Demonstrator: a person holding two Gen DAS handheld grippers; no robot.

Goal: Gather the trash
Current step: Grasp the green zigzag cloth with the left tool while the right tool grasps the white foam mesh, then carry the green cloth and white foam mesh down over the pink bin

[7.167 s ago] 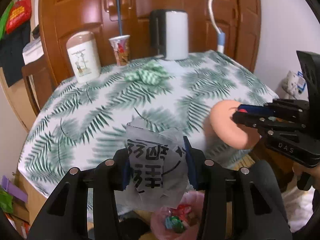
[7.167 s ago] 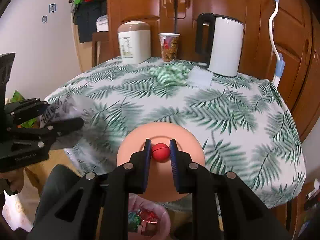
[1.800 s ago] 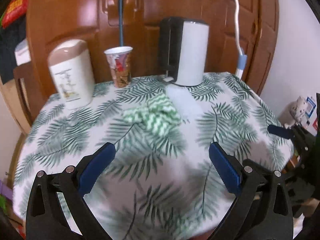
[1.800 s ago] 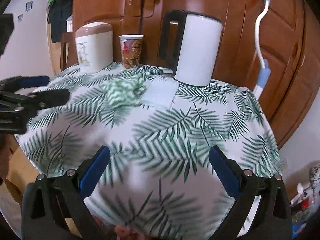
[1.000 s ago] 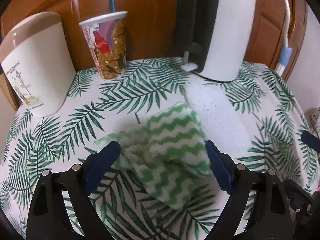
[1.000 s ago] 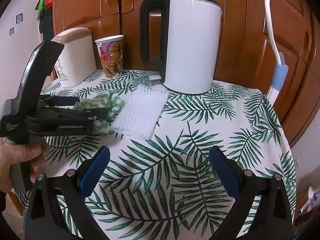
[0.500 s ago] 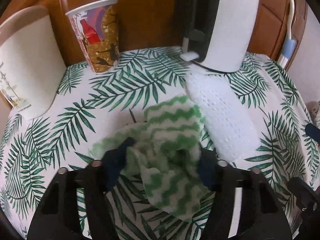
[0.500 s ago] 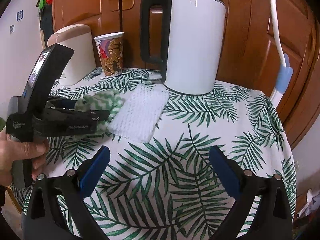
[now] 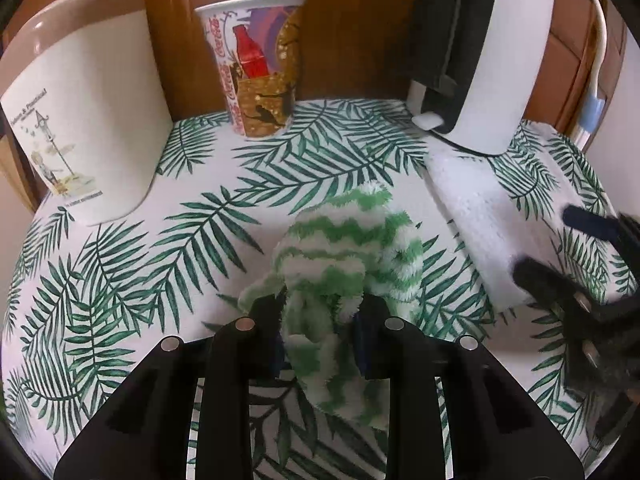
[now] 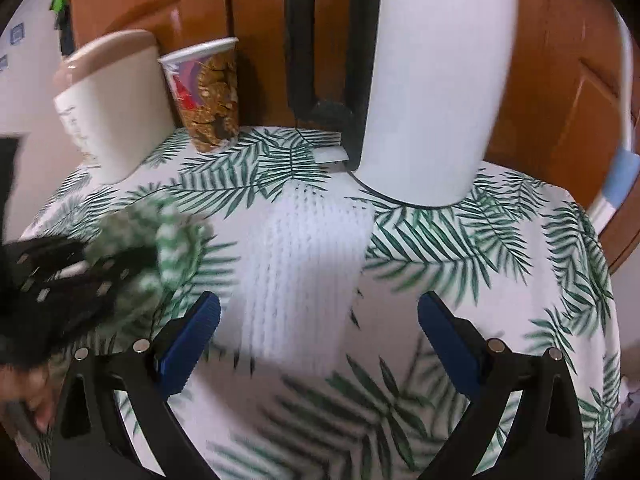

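1. Cloth first, from my left wrist view: my left gripper [image 9: 320, 324] has its fingers clamped on the near fold of the green-and-white cloth [image 9: 340, 256], bunched up on the leaf-print surface [image 9: 120, 264]. The rest of it hangs loose past the fingers. The paper cup [image 9: 256, 64] and cream canister [image 9: 80, 100] stand well behind it, the white kettle [image 9: 492, 48] to the right, with the white mesh pad [image 9: 476, 208] lying just in front of the kettle.

2. From my right wrist view: my right gripper [image 10: 318, 320] has its fingers spread wide apart, holding nothing, low over the white mesh pad [image 10: 304, 264]. The picture is blurred.

3. Risk, as I judge it: my left grip catches only one fold, so the cloth could slip free when lifted. On the right, the thin flat pad may slide instead of being pinched, toward the kettle [image 10: 432, 80].
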